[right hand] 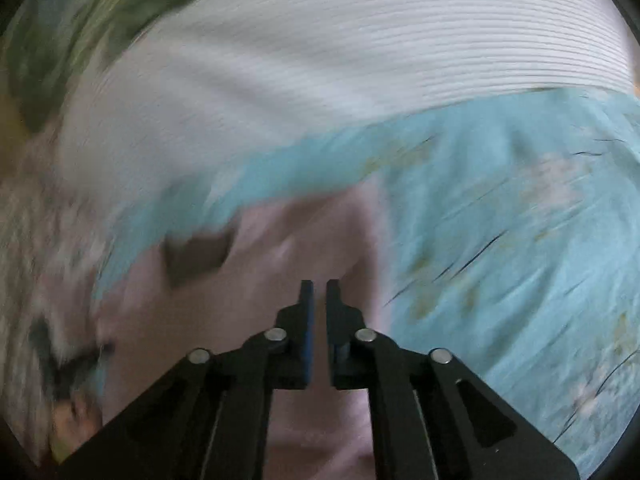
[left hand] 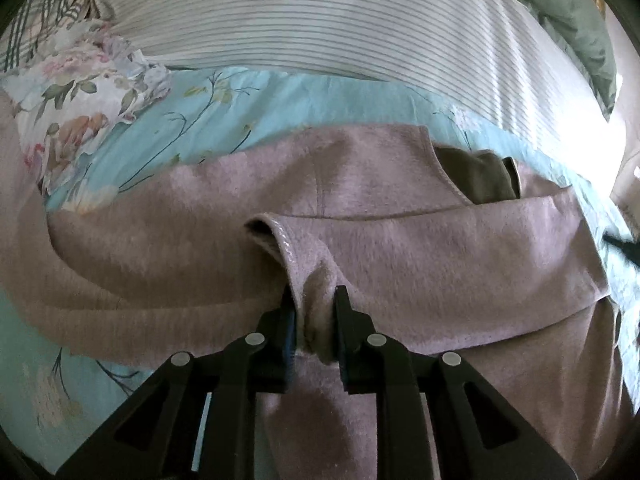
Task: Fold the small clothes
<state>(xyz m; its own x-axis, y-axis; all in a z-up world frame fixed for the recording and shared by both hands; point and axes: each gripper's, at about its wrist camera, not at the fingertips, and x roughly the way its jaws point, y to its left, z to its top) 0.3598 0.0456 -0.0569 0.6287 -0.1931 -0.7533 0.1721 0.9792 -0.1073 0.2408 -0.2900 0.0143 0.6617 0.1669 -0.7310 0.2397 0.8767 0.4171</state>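
Observation:
A fuzzy pink garment [left hand: 440, 240] lies spread on a pale blue floral bedsheet [left hand: 280, 96]. A dark olive patch [left hand: 476, 176] shows at its neck opening. My left gripper [left hand: 315, 292] is shut on a raised fold of the pink cloth beside a cuff-like opening [left hand: 264, 232], and a sleeve [left hand: 120, 280] trails off to the left. The right wrist view is blurred. There my right gripper [right hand: 319, 283] hovers over the pink garment [right hand: 280, 240] near its right edge, jaws almost together with a thin slit. Whether cloth is pinched there is hidden by blur.
A white striped cover [left hand: 320, 12] lies across the far side of the bed, with green cloth [left hand: 572, 20] at the far right. A flowered white fabric [left hand: 80, 92] sits at the left. Blue sheet [right hand: 500, 200] stretches to the right of the garment.

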